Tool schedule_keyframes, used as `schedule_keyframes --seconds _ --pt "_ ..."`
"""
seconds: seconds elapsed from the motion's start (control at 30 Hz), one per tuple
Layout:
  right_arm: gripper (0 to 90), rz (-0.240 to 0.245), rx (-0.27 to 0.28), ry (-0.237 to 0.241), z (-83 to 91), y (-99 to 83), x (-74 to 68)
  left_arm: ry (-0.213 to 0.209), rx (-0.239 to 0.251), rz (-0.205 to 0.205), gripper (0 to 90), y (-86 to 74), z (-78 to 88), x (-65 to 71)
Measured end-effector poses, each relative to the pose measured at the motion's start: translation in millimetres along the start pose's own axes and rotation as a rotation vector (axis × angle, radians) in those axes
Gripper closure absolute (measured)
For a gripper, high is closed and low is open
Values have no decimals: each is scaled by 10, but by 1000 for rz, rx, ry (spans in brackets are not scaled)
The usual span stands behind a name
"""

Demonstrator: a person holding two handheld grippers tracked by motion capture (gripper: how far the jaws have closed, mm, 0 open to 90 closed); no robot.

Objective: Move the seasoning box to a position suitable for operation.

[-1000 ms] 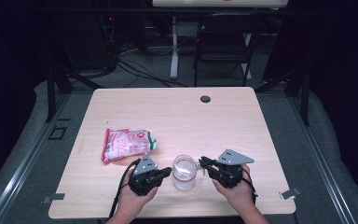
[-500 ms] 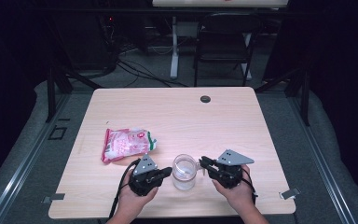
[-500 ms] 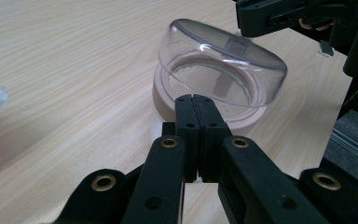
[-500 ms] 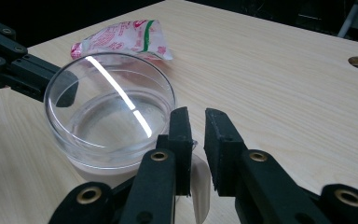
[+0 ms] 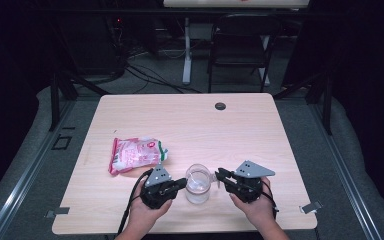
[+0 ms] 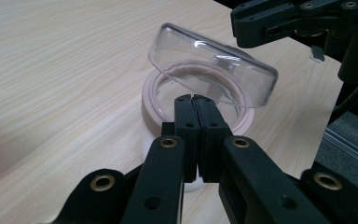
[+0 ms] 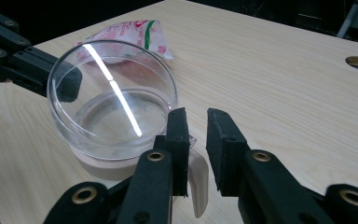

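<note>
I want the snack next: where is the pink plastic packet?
In the high view the pink plastic packet lies flat on the wooden table, left of centre, just beyond the left tool and the clear round container.

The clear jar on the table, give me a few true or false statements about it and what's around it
1. The jar's clear lid is tilted up off the rim. True.
2. The left gripper's jaws stand wide apart. False: they are pressed together.
3. The pink bag lies inside the jar. False: it lies on the table beside it.
4. The right gripper has a gap between its jaws. True.
</note>
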State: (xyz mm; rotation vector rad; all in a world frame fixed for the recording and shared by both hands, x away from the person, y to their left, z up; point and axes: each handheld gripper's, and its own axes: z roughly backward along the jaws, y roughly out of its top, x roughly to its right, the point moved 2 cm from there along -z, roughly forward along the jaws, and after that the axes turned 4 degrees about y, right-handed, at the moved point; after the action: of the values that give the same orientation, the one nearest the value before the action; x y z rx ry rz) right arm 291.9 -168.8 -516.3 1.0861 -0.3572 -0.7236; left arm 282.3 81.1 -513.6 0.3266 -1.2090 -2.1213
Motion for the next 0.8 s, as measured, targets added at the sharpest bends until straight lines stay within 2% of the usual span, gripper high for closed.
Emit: schedule_keyframes --seconds 0.17,0.37,0.5,0.6,0.7,0.8 --pt "739 18 2 23 59 8 -36 -1 0 -12 885 62 -7 18" --pt "672 26 15 50 124 4 -84 -9 11 0 875 161 -11 20" --pt "607 39 10 64 143 -19 -121 -9 17 -11 873 221 -32 38" --pt "560 47 7 73 149 -38 -148 -7 14 -37 868 252 -43 56" --pt "520 74 9 83 153 -56 -189 -4 14 -50 855 274 -54 72" --pt "494 108 -7 81 148 -71 -238 -11 14 -47 841 288 -70 75"
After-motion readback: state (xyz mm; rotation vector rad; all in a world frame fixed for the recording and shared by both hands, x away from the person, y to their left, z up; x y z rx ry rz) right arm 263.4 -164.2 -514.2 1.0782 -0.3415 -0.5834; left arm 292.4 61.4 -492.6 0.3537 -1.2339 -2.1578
